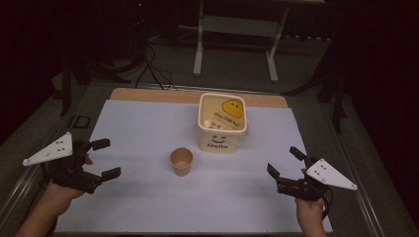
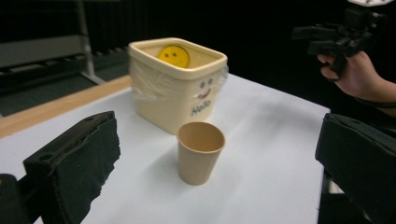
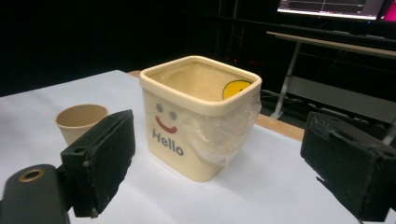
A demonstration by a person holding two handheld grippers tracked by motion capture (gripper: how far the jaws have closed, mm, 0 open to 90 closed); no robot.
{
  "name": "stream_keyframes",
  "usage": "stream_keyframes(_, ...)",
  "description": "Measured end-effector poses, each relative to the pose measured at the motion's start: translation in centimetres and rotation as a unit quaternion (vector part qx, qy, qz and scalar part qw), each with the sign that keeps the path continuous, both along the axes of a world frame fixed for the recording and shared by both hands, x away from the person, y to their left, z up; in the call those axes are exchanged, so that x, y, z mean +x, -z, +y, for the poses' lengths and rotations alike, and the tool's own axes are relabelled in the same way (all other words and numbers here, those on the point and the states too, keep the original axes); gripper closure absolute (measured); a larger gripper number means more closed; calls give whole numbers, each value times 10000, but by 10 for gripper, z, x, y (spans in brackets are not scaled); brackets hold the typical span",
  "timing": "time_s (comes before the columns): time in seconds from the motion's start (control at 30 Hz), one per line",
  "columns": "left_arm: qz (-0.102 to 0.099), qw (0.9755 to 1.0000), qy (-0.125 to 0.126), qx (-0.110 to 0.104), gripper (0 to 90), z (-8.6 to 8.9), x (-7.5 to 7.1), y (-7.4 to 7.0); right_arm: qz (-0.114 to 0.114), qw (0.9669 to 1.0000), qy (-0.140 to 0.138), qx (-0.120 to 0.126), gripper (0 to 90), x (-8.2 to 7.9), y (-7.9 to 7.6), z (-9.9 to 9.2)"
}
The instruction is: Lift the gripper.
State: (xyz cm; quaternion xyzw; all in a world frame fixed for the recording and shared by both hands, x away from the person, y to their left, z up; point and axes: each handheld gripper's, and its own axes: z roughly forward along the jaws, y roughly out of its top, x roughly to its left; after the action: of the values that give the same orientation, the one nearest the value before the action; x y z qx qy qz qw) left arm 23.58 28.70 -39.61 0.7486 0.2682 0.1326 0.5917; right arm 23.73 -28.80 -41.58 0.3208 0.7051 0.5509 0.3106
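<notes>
A brown paper cup stands upright near the middle of the white table cover. Behind it sits a cream square bin with a smiley face, "Hello" on its front, a clear liner and a yellow smiley inside. My left gripper hovers at the table's left edge, jaws wide open and empty, pointing at the cup and bin. My right gripper is at the front right, open and empty too, and faces the bin, with the cup at its left.
A strip of bare wood shows along the table's far edge. Beyond it stand a white metal frame and cables on the dark floor. A lit monitor is at the back in the right gripper view.
</notes>
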Motion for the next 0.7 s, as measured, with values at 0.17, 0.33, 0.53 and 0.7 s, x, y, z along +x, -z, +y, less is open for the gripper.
stream_keyframes(0.17, -36, 9996, 171, 200, 8, -11, 9, -14, 60, 10000, -41, 27, 100, 1, 0, 0)
stream_keyframes(0.33, -12, 9985, 335, 431, 7, -22, 17, -25, 69, 10000, -63, 31, 100, 1, 0, 0)
stream_keyframes(0.53, -29, 9970, 514, 580, 7, -33, 27, -35, 109, 9999, -84, 29, 100, 1, 0, 1)
stream_keyframes(0.7, -35, 9933, 735, 890, 7, -49, 36, -44, 106, 9999, -112, 7, 100, 1, 0, 2)
